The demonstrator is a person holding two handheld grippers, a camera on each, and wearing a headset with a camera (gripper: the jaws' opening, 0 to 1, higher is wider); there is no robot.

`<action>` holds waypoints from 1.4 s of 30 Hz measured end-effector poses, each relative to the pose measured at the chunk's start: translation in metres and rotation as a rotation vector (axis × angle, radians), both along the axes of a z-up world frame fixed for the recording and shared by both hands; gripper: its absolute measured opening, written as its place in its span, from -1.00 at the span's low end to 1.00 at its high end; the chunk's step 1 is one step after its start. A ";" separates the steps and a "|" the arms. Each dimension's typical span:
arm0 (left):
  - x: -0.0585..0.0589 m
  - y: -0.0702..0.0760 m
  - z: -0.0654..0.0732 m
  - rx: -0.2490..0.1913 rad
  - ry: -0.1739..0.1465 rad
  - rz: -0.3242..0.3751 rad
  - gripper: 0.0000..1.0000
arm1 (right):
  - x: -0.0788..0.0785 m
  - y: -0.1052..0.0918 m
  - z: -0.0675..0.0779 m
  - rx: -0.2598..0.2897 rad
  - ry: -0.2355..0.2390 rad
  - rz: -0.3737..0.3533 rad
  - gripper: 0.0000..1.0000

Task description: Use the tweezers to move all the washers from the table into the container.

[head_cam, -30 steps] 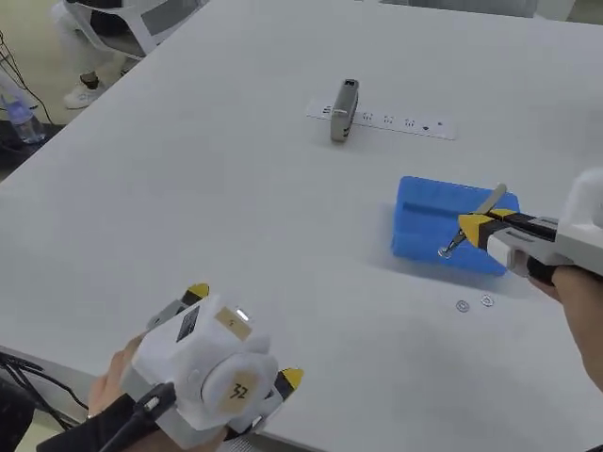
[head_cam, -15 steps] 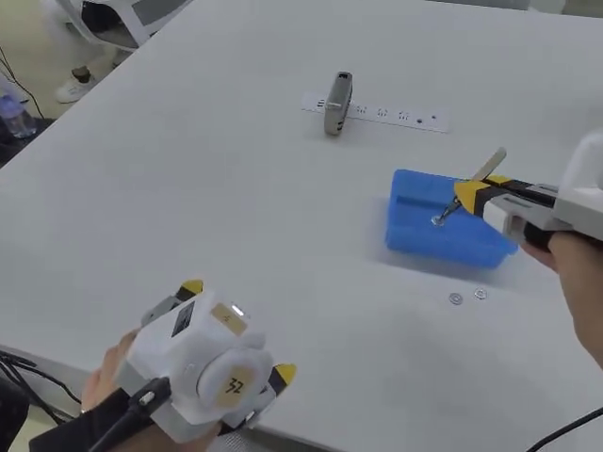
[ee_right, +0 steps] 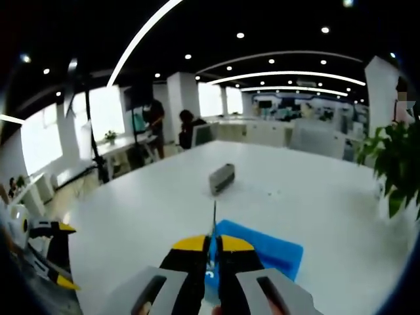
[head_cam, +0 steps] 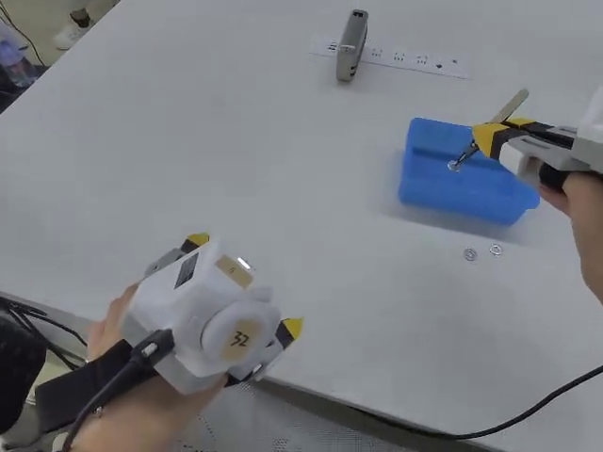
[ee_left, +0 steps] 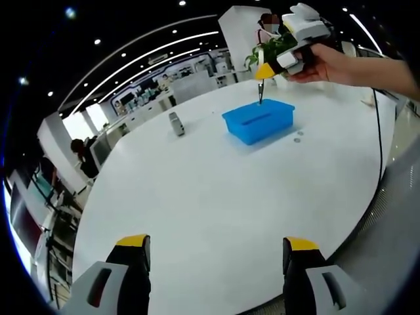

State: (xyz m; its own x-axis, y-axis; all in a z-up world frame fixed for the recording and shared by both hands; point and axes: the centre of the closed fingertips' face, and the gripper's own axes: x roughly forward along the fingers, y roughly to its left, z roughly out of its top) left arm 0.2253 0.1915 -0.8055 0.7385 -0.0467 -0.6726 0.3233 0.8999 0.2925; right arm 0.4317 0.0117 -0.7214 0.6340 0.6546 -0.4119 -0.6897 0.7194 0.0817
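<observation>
A grey block (head_cam: pixel 351 44) — lying at one end of a white power strip (head_cam: pixel 411 59).

- The number "32", dark on a round tan disc (head_cam: pixel 234 341), stands on the rear of the white left gripper (head_cam: pixel 244 283), at seven o'clock in the head view.
- A small tan label (head_cam: pixel 232 271) on top of that gripper carries print too small to read.
- Marks along the white power strip (head_cam: pixel 405 61), at one o'clock, cannot be read.

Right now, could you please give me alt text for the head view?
The right gripper holds tweezers with their tip over a blue container on a white table. Two washers lie on the table near it. The left gripper, open and empty, is held near the table's front edge.
</observation>
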 end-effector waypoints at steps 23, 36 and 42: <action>0.000 0.002 -0.004 -0.001 0.018 0.004 0.64 | 0.010 0.002 -0.054 -0.065 0.039 -0.018 -0.96; -0.002 0.003 -0.007 0.006 0.037 0.004 0.63 | 0.012 0.002 -0.070 -0.064 0.047 -0.022 -0.96; -0.003 0.003 -0.008 0.008 0.043 0.006 0.62 | 0.013 0.005 -0.077 -0.085 0.042 -0.016 -0.96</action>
